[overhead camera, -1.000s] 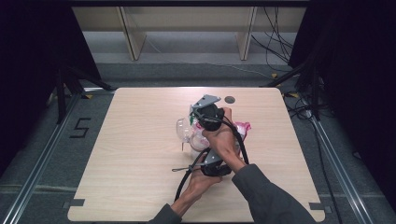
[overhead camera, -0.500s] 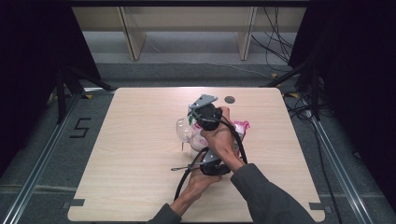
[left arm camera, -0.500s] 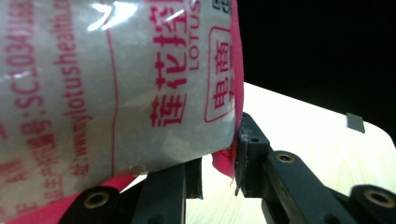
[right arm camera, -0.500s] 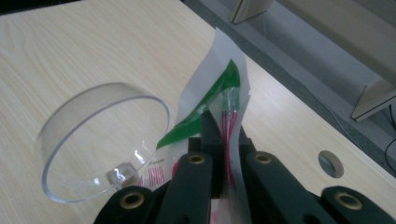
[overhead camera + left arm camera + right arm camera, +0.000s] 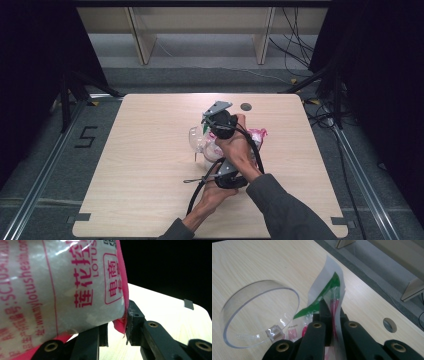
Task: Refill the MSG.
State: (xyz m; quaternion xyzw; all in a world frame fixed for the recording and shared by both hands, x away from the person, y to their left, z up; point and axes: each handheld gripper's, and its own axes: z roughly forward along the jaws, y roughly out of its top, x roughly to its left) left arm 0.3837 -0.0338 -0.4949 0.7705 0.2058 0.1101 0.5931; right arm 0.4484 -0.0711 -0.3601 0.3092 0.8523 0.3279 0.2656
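The pale wood-grain table (image 5: 140, 165) bore everything near its middle. A crinkly white plastic bag (image 5: 50, 282) with pink print and a pink edge sat there, its lower edge pinched by the left gripper (image 5: 117, 332). A round clear plastic lid (image 5: 259, 312) lay just beside it. The right gripper (image 5: 329, 322) was clamped on the bag's thin green-and-white top strip (image 5: 329, 285), which stood upright.
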